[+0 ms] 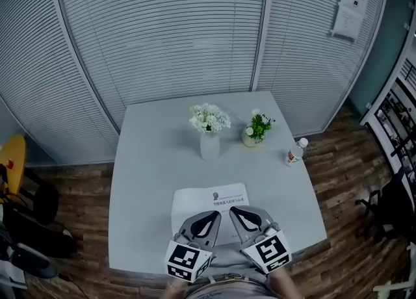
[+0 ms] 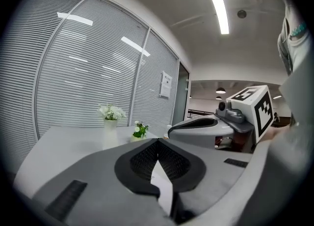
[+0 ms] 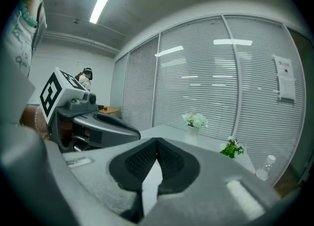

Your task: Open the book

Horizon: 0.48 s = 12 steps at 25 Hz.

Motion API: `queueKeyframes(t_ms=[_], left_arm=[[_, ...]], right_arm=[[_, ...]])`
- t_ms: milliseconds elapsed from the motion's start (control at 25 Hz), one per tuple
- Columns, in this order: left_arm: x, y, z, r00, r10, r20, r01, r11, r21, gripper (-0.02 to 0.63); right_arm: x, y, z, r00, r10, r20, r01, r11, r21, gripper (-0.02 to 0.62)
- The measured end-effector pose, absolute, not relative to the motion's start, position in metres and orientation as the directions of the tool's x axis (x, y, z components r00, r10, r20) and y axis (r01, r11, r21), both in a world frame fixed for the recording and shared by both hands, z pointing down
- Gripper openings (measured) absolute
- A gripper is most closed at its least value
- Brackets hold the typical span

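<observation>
A closed white book [image 1: 201, 201] with small print on its cover lies flat near the front edge of the grey table [image 1: 143, 181]. Both grippers hover just above its near half, side by side, with their tips angled toward each other. My left gripper [image 1: 217, 214] has its jaws closed tip to tip with nothing between them; it also shows in its own view [image 2: 157, 141], where the white of the book [image 2: 162, 186] peeks through below the pads. My right gripper [image 1: 232, 210] [image 3: 157, 140] is likewise shut and empty. Each gripper view shows the other gripper alongside.
Further back on the table stand a white vase of white flowers [image 1: 209, 136], a small potted plant [image 1: 257, 129] and a small bottle [image 1: 295, 152] at the right edge. Blinds close off the back. A yellow stool [image 1: 12, 155] stands left, shelving [image 1: 400, 109] right.
</observation>
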<state>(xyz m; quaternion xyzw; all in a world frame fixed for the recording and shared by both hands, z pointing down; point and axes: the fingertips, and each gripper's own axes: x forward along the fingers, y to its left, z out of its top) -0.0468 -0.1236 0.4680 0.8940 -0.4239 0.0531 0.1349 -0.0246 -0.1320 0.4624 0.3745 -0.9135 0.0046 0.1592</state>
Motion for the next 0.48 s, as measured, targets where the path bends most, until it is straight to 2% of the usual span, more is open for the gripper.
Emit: queueKeyframes(t_ms=[480], left_arm=[[-0.047, -0.126, 0.474, 0.628, -0.747, 0.215, -0.777, -0.593, 0.21, -0.002]], right_arm=[[-0.02, -0.135, 0.472, -0.647, -0.698, 0.306, -0.703, 0.702, 0.117, 0.002]])
